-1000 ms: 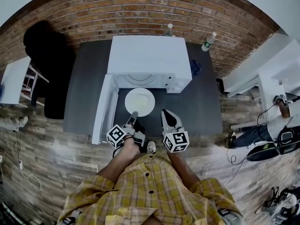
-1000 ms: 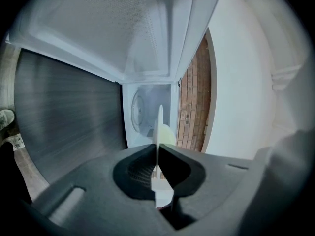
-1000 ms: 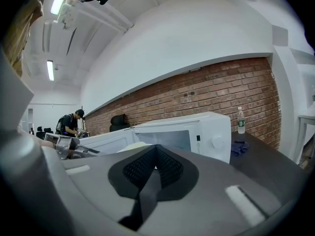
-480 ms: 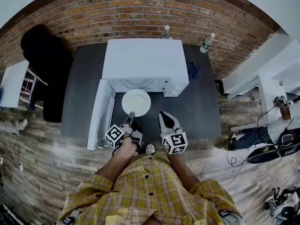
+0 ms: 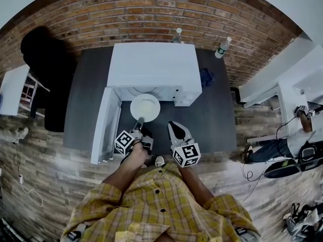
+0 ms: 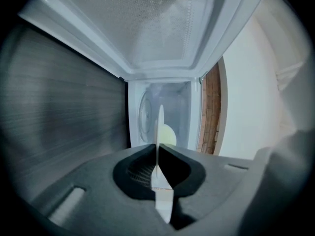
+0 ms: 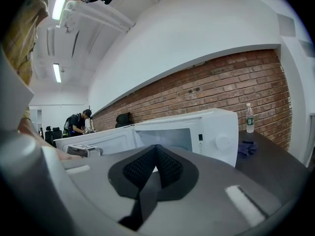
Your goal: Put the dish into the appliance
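A round white plate (image 5: pixel 145 106) hangs level in front of the open white microwave (image 5: pixel 151 67), its far edge at the opening. My left gripper (image 5: pixel 140 120) is shut on the plate's near rim. In the left gripper view the plate (image 6: pixel 160 132) shows edge-on between the pads of my left gripper (image 6: pixel 158 149), with the microwave's cavity and glass turntable (image 6: pixel 145 113) straight ahead. The microwave door (image 5: pixel 103 130) is swung out to the left. My right gripper (image 5: pixel 171 124) sits shut with nothing in it, right of the plate; my right gripper (image 7: pixel 156 149) faces the microwave (image 7: pixel 206 132) from the side.
The microwave stands on a dark table (image 5: pixel 217 115). Two bottles (image 5: pixel 221 45) (image 5: pixel 177 33) and a blue cloth (image 5: pixel 206 76) lie behind and right of it. A black chair (image 5: pixel 43 49) stands at the left, a brick wall (image 5: pixel 151 14) behind.
My left gripper has carried the plate forward and slightly down toward the microwave opening. The right gripper has stayed about where it was.
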A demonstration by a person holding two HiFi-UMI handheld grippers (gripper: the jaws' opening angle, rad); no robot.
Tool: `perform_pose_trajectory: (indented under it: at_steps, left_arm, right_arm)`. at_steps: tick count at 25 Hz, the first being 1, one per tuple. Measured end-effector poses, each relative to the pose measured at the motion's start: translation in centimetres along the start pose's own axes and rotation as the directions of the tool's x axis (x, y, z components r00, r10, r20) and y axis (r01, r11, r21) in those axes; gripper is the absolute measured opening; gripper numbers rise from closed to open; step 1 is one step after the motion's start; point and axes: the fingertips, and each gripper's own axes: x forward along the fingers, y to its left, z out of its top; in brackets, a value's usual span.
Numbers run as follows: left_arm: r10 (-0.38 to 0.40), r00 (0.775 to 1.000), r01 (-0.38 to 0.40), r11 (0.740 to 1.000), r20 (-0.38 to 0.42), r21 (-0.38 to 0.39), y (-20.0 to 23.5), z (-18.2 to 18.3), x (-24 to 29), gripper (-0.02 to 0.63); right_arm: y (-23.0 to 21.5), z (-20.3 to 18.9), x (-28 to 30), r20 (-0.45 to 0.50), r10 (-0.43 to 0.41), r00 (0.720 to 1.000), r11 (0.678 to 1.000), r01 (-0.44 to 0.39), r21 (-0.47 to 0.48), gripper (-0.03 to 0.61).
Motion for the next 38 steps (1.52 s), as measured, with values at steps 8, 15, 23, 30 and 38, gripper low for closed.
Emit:
perform_pose_trajectory:
  at_steps: [8,15,23,30,38]
  left_arm:
    - [0.01,1.0,-0.01,1.0,0.029,0.001,1.0,1.0,3.0,0.014]
    - [0.015,0.997,-0.013,1.0,0.08,-0.025,2.0,2.0,5.2,0.014]
    - [0.035,0.994,-0.036,0.999,0.102,0.007,3.0,3.2,7.6,0.014]
    - [0.052,0.993,-0.053,0.999,0.109,0.008,3.6,3.8,9.3,0.015]
    - [0.08,0.99,-0.082,0.997,0.113,0.013,4.6,4.2,10.8,0.014]
  right_arm:
    - [0.6,-0.2,0.5,-0.013,0.033,0.999,0.999,-0.034,-0.006,0.003]
    - [0.2,-0.4,1.0,-0.023,0.035,0.999,0.999,-0.036,-0.019,0.004]
    - [-0.3,-0.6,1.7,-0.034,0.045,0.998,0.999,-0.045,-0.02,0.004]
    - [-1.2,-0.7,1.9,-0.044,0.038,0.998,0.999,-0.038,-0.008,0.004]
    - [-2.1,-1.0,2.3,-0.057,0.029,0.998,1.0,-0.03,-0.004,0.005]
